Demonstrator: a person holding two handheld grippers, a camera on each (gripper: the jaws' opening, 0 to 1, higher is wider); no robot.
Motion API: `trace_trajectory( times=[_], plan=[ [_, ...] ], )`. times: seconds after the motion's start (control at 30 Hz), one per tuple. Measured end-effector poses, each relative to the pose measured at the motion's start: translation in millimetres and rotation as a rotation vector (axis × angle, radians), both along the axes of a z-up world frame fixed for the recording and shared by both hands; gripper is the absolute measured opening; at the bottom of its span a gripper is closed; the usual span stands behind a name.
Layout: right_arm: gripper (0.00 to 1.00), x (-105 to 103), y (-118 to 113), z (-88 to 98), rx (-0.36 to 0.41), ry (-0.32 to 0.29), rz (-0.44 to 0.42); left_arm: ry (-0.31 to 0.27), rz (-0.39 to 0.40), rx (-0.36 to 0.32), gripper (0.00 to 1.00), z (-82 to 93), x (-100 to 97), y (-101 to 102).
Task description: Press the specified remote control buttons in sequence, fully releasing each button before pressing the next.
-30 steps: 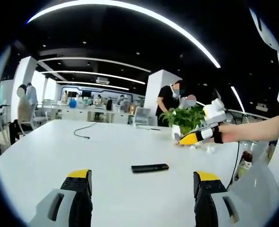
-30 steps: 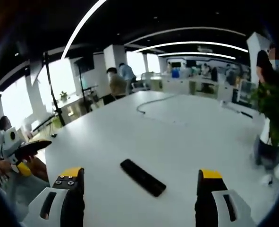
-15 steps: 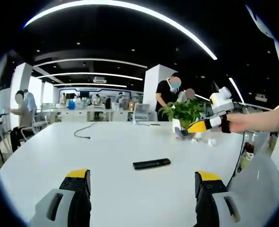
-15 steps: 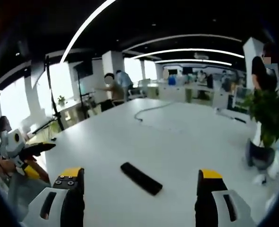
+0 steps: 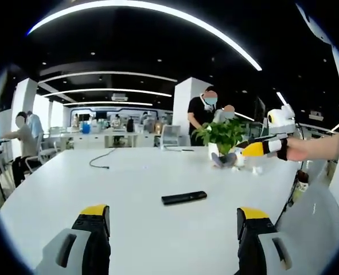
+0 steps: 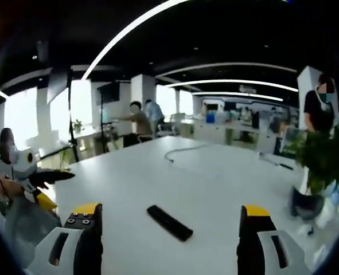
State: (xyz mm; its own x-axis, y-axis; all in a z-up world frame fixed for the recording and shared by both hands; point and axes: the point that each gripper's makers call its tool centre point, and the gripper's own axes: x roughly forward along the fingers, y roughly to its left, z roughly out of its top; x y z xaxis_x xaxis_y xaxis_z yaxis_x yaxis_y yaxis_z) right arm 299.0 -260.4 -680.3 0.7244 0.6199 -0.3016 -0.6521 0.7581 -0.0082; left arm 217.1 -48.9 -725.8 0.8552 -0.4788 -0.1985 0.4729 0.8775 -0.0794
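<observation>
A slim black remote control point(image 5: 183, 197) lies flat on the white table point(image 5: 129, 177), ahead of my left gripper point(image 5: 175, 229), which is open and holds nothing. In the right gripper view the same remote control point(image 6: 169, 222) lies ahead, between the wide-apart jaws of my right gripper point(image 6: 170, 229), open and well short of it. My right gripper point(image 5: 261, 149) also appears at the right of the left gripper view, held in a hand above the table's far side. My left gripper point(image 6: 43, 180) appears at the left edge of the right gripper view.
A potted green plant point(image 5: 223, 137) stands on the table beyond the remote control, with small white items beside it. A dark cable point(image 5: 100, 159) lies farther back. People stand and sit around desks in the background. The plant point(image 6: 318, 166) is at the right.
Both cameras have tilted up and pulled back a little, so the remote control looks smaller and farther. The right gripper has shifted right and up in the left gripper view. The remote control lies as before.
</observation>
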Motion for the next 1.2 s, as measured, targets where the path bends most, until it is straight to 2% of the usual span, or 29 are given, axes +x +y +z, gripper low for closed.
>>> trace_trajectory(
  times=[0.33,0.47,0.67,0.87,1.03,1.2],
  plan=[
    [0.99,-22.6,-4.5,3.4,-0.037,-0.073,-0.009,0.001,0.018,-0.016,0.95,-1.0,3.4,1.4],
    [0.99,-30.9,-7.8,-1.9,-0.068,-0.085,-0.026,0.033,0.018,-0.019,0.95,-6.7,5.1,0.7],
    [0.99,-42.5,-18.6,-15.0,-0.102,-0.080,-0.039,0.031,0.012,-0.035,0.95,-4.9,5.5,-0.4],
    [0.99,-53.2,-35.9,-22.1,-0.078,-0.066,-0.078,0.054,0.003,-0.009,0.95,-10.9,6.3,-3.2],
    [0.98,-59.8,-53.1,-34.3,-0.064,-0.047,-0.131,0.056,0.013,-0.027,0.95,-9.8,7.7,-0.9],
    [0.97,-64.8,-51.5,-49.3,-0.055,-0.015,-0.140,0.062,0.012,-0.017,0.95,-11.6,7.8,-1.1]
  ],
)
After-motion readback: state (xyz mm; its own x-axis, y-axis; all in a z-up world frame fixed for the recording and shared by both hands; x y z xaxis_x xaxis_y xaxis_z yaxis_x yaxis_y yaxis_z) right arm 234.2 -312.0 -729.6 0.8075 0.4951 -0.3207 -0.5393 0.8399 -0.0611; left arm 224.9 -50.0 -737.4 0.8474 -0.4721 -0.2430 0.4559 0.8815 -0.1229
